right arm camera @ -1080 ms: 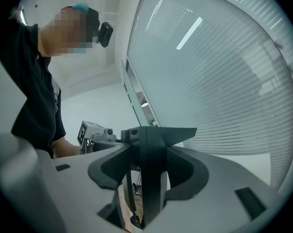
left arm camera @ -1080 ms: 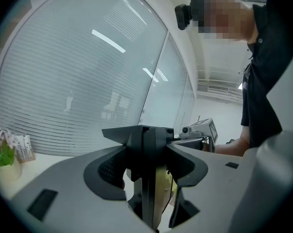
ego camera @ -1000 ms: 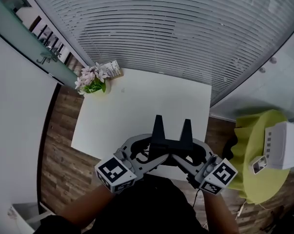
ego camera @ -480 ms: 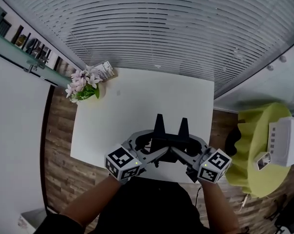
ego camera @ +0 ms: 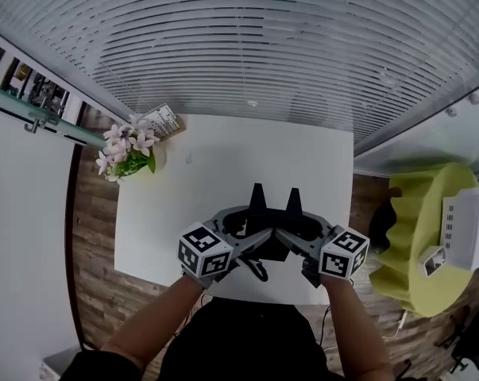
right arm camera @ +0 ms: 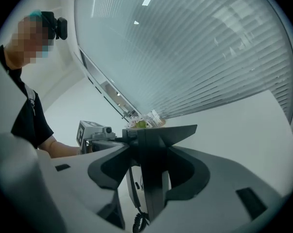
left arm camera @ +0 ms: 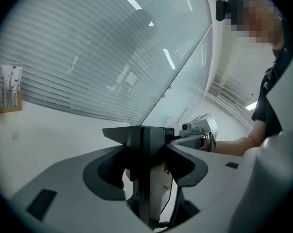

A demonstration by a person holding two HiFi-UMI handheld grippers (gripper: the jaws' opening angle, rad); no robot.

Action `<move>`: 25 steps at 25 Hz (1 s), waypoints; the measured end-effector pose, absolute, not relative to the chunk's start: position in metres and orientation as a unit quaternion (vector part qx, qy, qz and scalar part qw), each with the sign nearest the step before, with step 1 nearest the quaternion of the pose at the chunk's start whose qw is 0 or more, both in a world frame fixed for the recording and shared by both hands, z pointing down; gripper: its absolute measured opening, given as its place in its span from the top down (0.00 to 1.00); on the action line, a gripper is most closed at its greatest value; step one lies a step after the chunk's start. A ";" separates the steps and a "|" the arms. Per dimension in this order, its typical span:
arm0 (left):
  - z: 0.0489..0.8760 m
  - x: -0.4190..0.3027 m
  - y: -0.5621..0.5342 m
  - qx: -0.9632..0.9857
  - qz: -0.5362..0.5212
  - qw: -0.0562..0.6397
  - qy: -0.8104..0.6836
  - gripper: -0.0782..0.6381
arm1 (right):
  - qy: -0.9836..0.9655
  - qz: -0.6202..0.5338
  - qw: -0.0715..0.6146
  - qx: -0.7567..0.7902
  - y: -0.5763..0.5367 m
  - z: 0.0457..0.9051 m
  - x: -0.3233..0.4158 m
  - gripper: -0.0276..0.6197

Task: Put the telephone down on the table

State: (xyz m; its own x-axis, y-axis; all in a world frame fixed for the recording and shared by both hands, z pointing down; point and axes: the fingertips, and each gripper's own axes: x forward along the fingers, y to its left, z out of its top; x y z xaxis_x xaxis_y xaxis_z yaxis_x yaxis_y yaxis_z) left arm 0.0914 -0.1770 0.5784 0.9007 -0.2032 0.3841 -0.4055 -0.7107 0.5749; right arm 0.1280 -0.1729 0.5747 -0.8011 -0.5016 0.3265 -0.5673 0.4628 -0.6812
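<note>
Telephone: a dark telephone (ego camera: 271, 248) sat low centre in the head view, over the near edge of the table (ego camera: 223, 157). Its cord (ego camera: 259, 272) curled just below. Whether it touched the tabletop could not be told.
Relation: it lay under and between both grippers, neither one nearer. Its length seemed to run left to right. The table was directly beneath, so the move looked like a straight lowering.
Left gripper (left arm camera: 145, 142): jaws closed on the telephone.
Right gripper (right arm camera: 153, 142): jaws likewise closed on it.
Pose: both were held side by side, angled inward, with tips toward the frame's top.
</note>
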 end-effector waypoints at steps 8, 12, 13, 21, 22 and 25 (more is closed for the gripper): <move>0.613 0.096 -0.206 0.903 0.153 0.369 -0.162 0.54 | -0.840 0.437 0.051 0.317 -0.202 0.609 0.133 0.59; 0.629 0.098 -0.215 0.894 0.162 0.387 -0.156 0.54 | -0.833 0.450 0.053 0.319 -0.211 0.624 0.135 0.59; 0.633 0.098 -0.217 0.892 0.163 0.391 -0.156 0.54 | -0.831 0.453 0.052 0.319 -0.214 0.628 0.135 0.59; 0.655 0.104 -0.233 0.882 0.170 0.411 -0.154 0.54 | -0.820 0.469 0.047 0.326 -0.229 0.650 0.142 0.59; 0.656 0.106 -0.236 0.882 0.171 0.412 -0.155 0.54 | -0.819 0.471 0.045 0.326 -0.231 0.652 0.142 0.59; 0.659 0.108 -0.247 0.878 0.171 0.416 -0.163 0.54 | -0.814 0.479 0.036 0.327 -0.239 0.661 0.145 0.59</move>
State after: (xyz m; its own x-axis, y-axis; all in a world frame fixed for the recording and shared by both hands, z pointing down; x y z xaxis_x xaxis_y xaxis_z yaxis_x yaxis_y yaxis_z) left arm 0.1083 -0.2471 0.6586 0.8883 -0.1437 0.4361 -0.4284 -0.6013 0.6745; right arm 0.1450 -0.2389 0.6615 -0.7839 -0.4967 0.3725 -0.5666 0.3270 -0.7563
